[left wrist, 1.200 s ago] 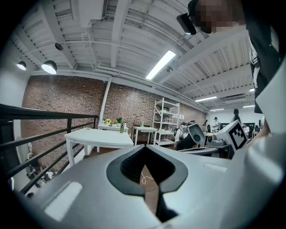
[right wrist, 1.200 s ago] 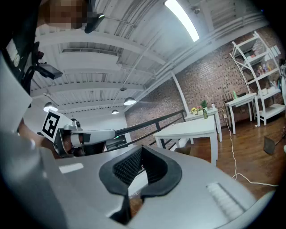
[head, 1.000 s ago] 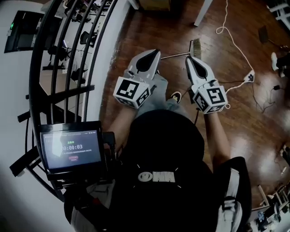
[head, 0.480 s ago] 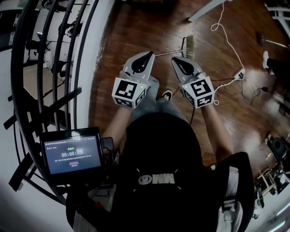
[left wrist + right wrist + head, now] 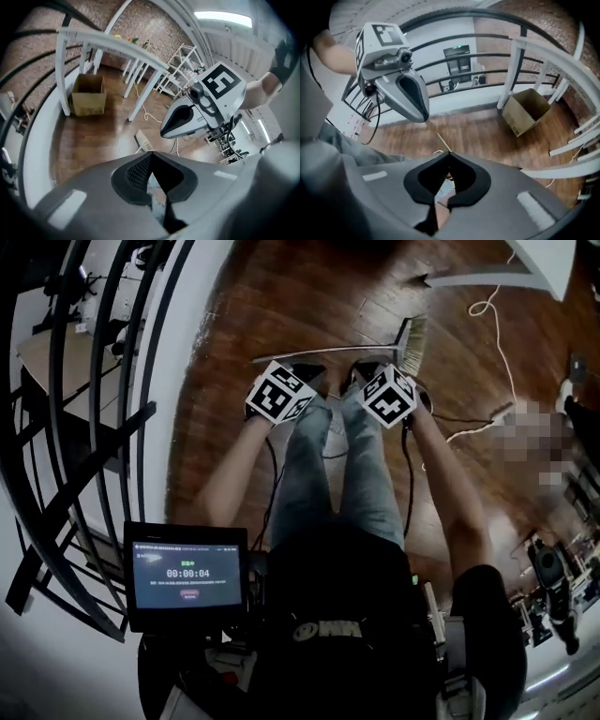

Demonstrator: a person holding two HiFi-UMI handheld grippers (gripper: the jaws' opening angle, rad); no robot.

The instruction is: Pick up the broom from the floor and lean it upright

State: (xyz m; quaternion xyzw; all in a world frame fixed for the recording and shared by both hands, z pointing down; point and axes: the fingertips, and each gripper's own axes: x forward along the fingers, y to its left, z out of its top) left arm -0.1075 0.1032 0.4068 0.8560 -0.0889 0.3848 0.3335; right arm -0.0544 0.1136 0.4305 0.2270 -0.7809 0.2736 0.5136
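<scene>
The broom lies flat on the wooden floor: its thin handle (image 5: 319, 350) runs left to right and its straw bristles (image 5: 412, 343) are at the right end. My left gripper (image 5: 307, 373) and right gripper (image 5: 363, 371) hang side by side just short of the handle, above the person's feet, both pointing down. In the left gripper view my left gripper (image 5: 151, 153) has its jaws shut and empty, with the bristles (image 5: 142, 140) just past them. In the right gripper view my right gripper (image 5: 450, 154) is also shut and empty, with the handle (image 5: 443, 140) beyond.
A curved black railing (image 5: 103, 427) borders the floor on the left. A cardboard box (image 5: 88, 96) and white table legs (image 5: 140, 93) stand farther off. A white cable (image 5: 497, 334) with a power strip lies to the right. A screen (image 5: 187, 573) hangs at the person's chest.
Both grippers have dropped from waist height toward the floor and tipped downward, ending close to the broom handle. The person has bent forward.
</scene>
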